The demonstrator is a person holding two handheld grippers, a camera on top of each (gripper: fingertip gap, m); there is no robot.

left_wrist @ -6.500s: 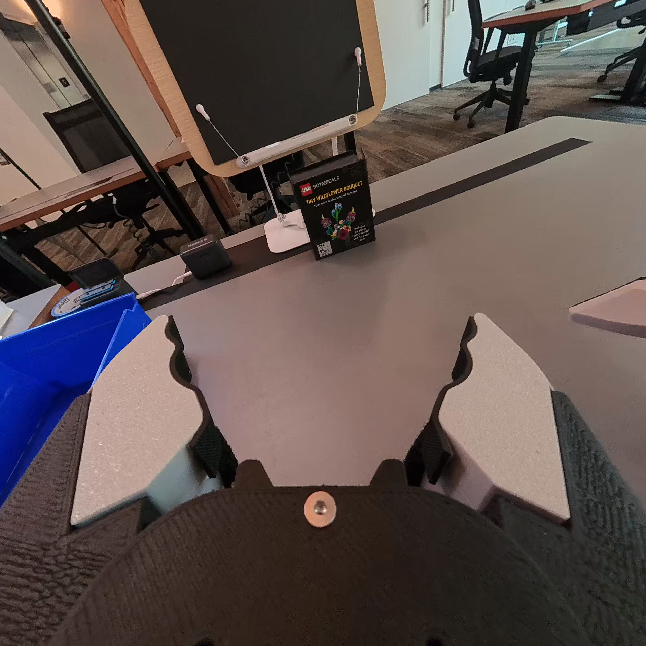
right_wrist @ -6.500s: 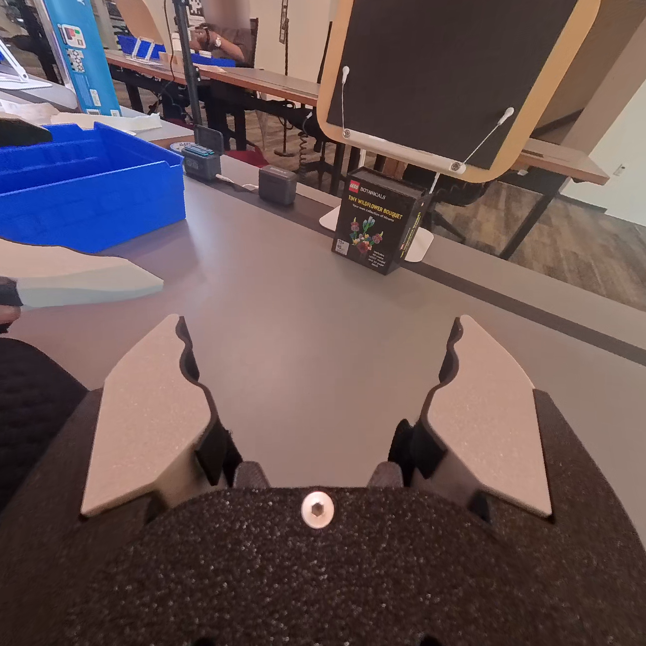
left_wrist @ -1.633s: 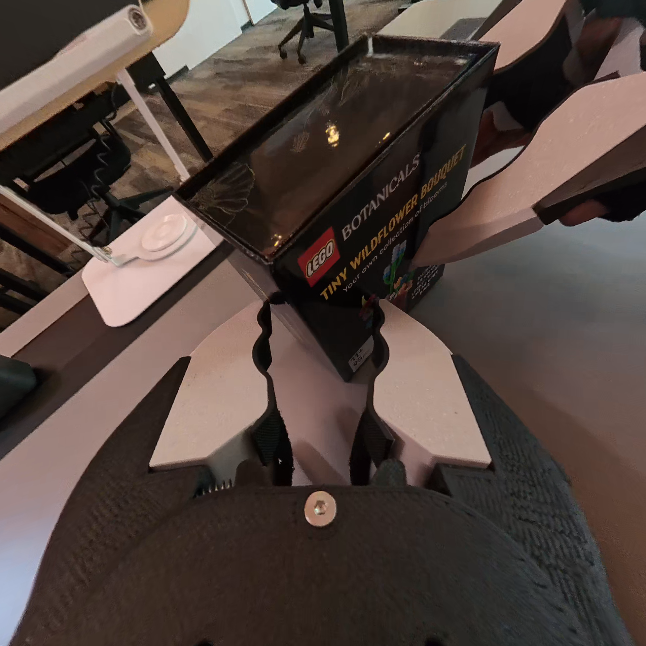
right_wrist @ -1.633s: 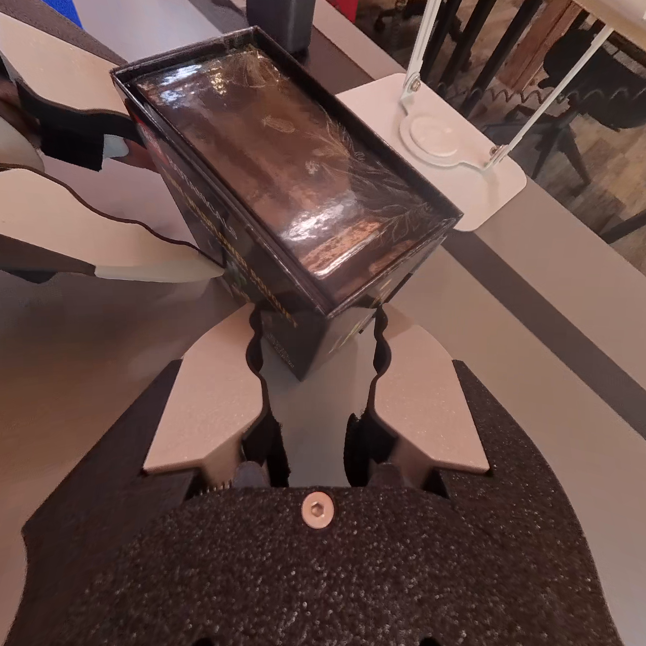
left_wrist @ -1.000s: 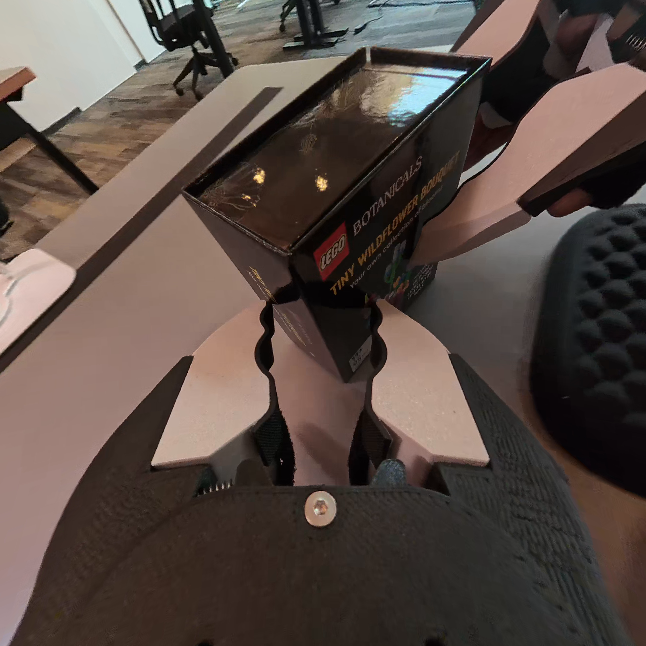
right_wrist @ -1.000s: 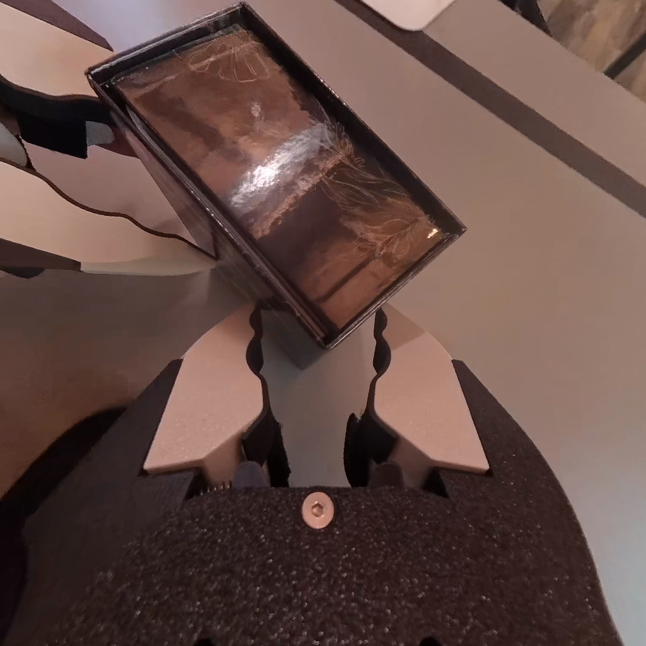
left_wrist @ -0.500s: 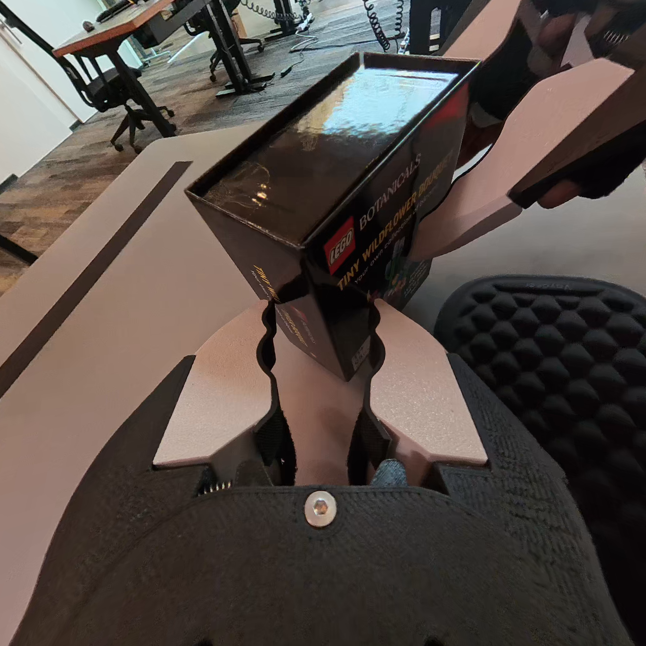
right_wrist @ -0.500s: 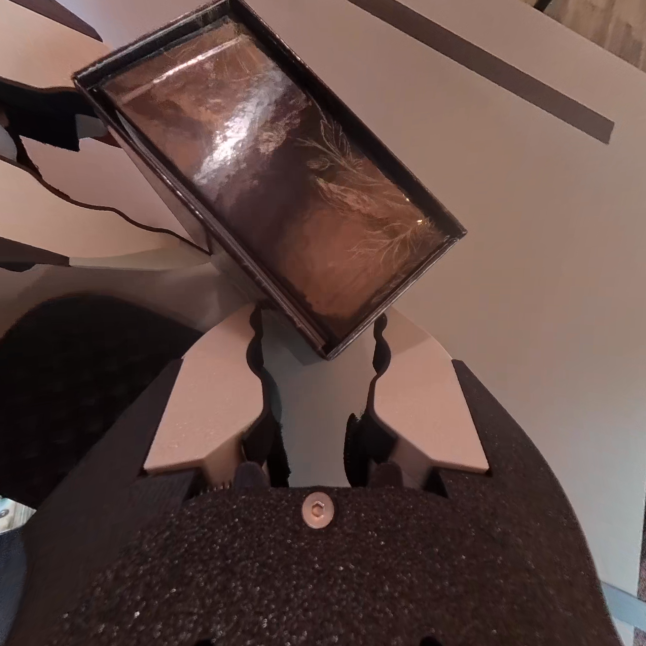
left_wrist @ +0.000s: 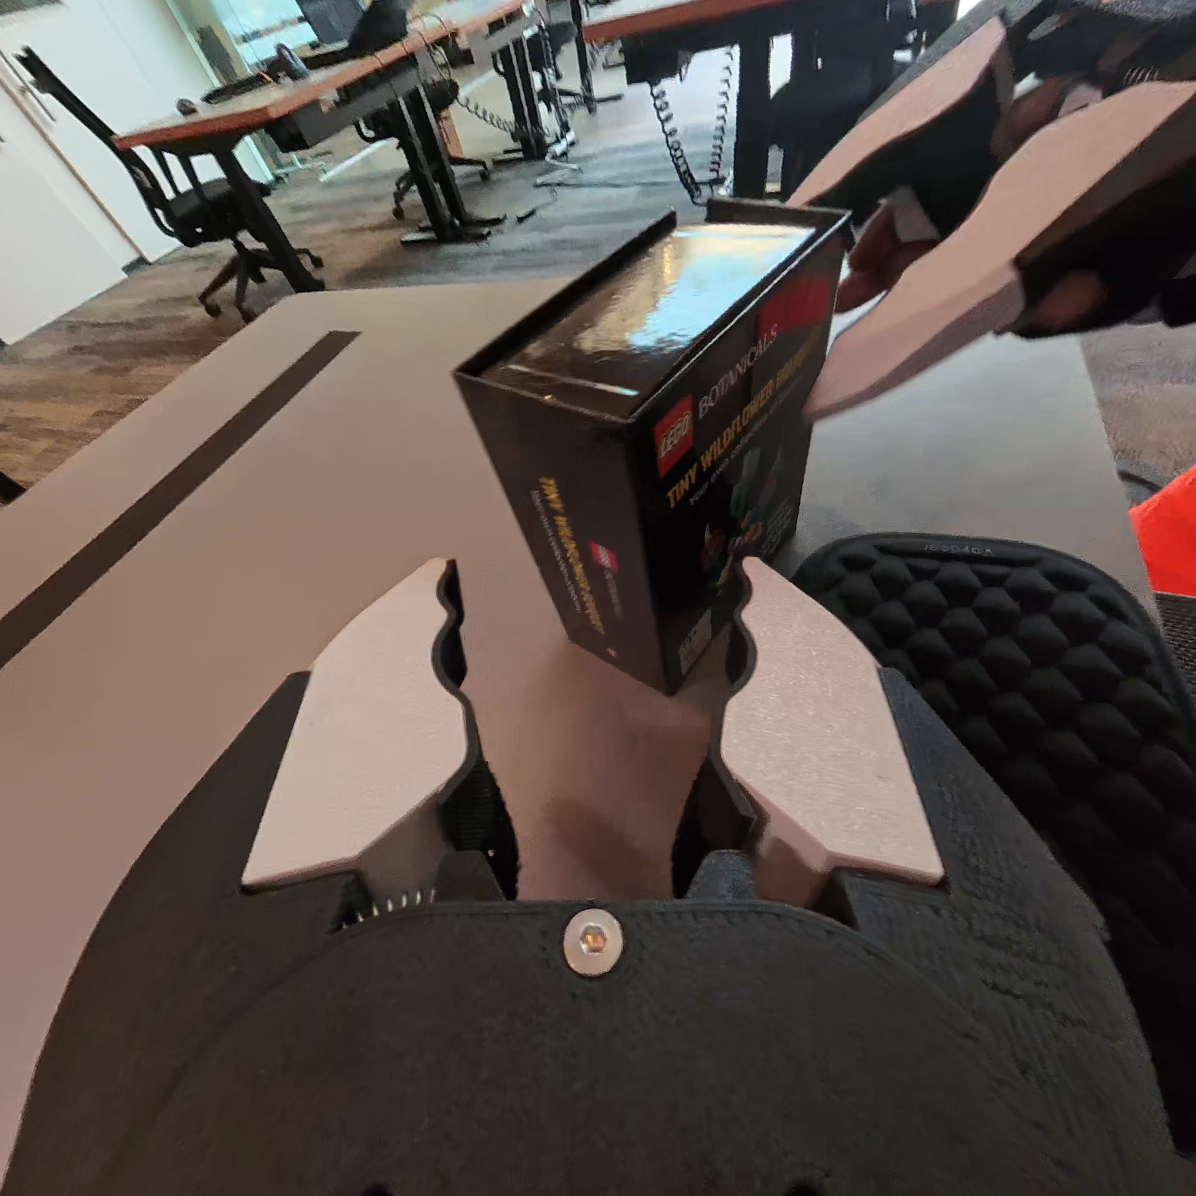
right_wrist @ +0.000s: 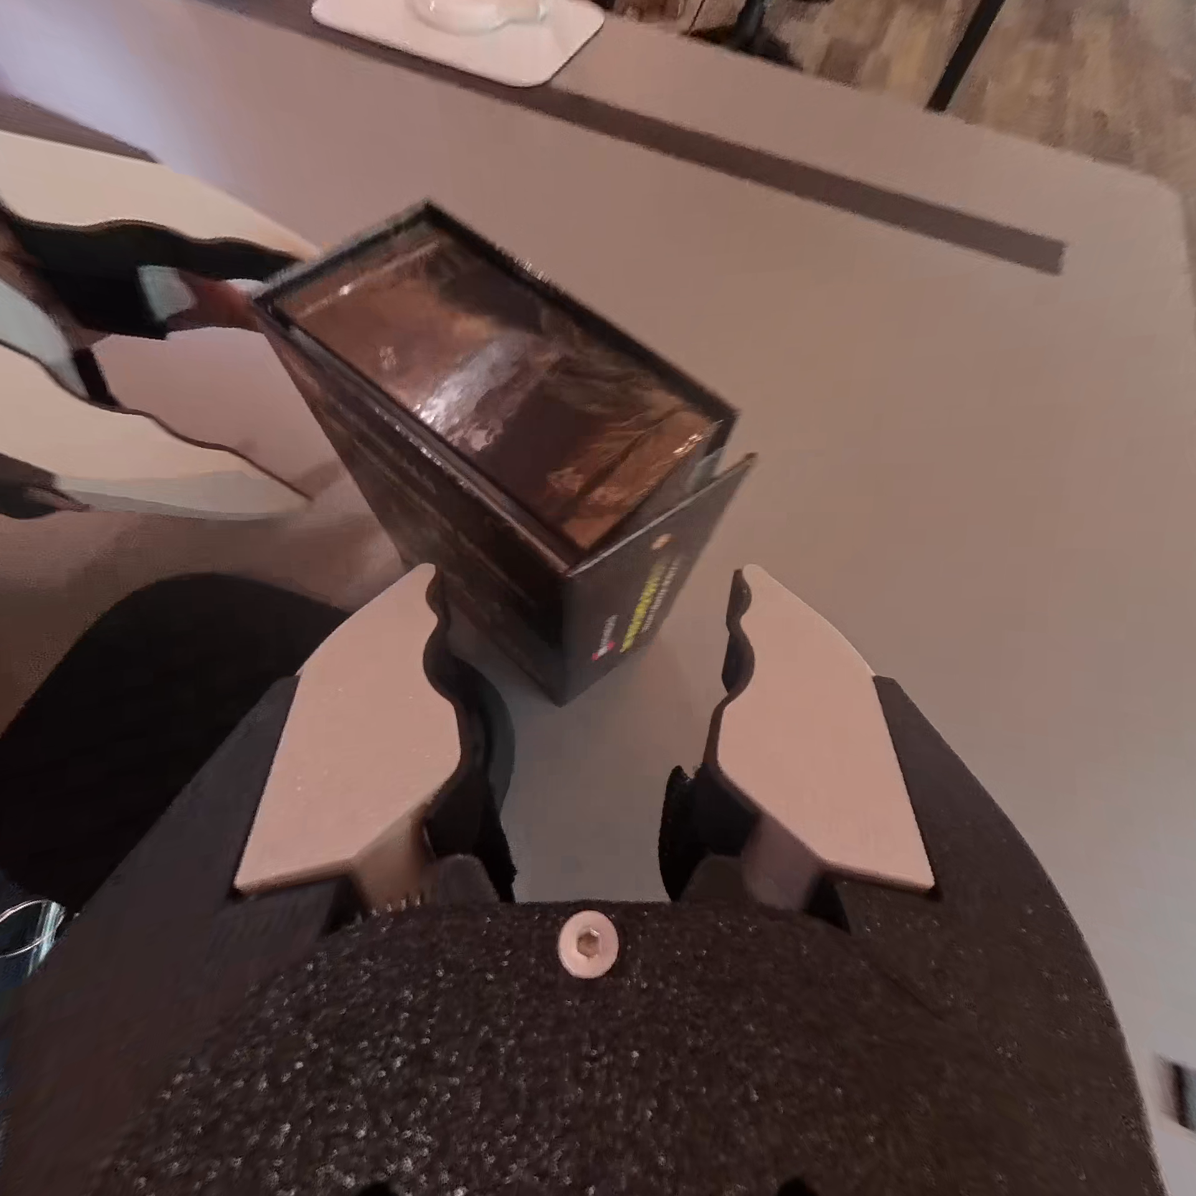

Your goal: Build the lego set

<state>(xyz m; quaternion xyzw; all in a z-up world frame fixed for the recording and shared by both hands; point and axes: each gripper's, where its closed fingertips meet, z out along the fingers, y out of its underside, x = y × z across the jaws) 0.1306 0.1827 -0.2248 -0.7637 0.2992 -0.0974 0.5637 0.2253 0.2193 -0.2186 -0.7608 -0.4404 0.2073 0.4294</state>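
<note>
Both the left gripper (left_wrist: 598, 621) and right gripper (right_wrist: 586, 624) stand spread and released, each flanking a lower corner of the black lego box (left_wrist: 653, 453), upright on the grey table (left_wrist: 259, 518) beside a black cushion (left_wrist: 1009, 660). Best back off straight, without nudging it.

Glossy black lego box (left_wrist: 653, 414), upright on table (left_wrist: 291, 518)

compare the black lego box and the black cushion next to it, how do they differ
The lego box is glossy, hard-edged and standing upright on the grey table; the cushion is matte, rounded, honeycomb-textured and lying flat. The box carries printed graphics; the cushion is almost plain. Both are black.
</note>
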